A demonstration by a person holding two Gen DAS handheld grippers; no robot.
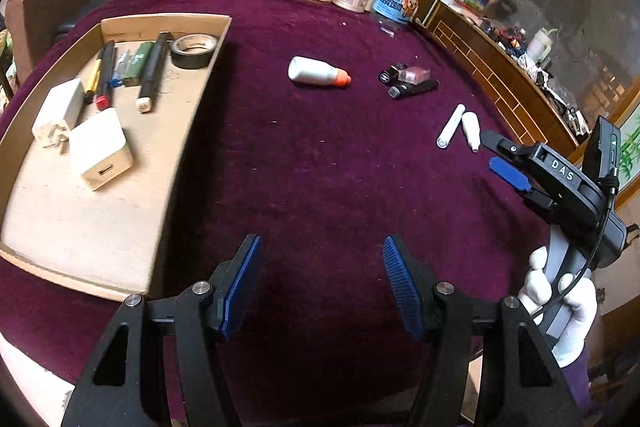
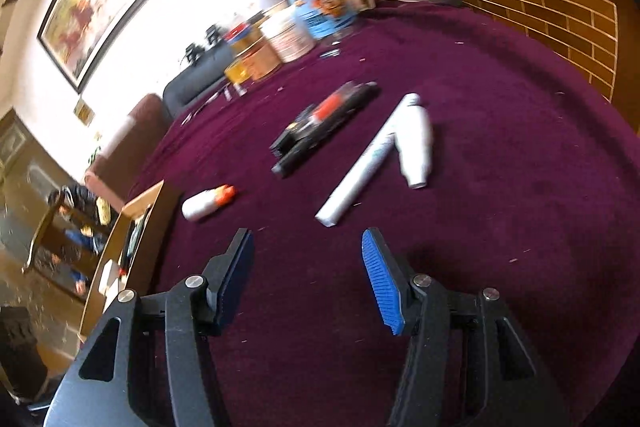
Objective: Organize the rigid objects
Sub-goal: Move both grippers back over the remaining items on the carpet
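Both grippers hang over the purple-clothed table with nothing between their blue pads. The left gripper (image 1: 322, 283) stands with jaws apart above bare cloth near the table's near edge, just beside the cardboard tray (image 1: 192, 131) at the left edge. The right gripper (image 2: 308, 279), held by a white-gloved hand (image 1: 560, 303), is likewise released and empty.

Still loose on the cloth: a white bottle with an orange cap (image 1: 318, 71) lying on its side mid-table, a cluster of small black items (image 1: 408, 82) toward the right, and a white tube (image 2: 362, 167) touching a small white bottle (image 2: 416, 147) (both lying flat) near the right edge.

The tray already holds two white chargers (image 1: 100, 155), pens and markers (image 1: 116, 71), and a tape roll (image 1: 194, 51)
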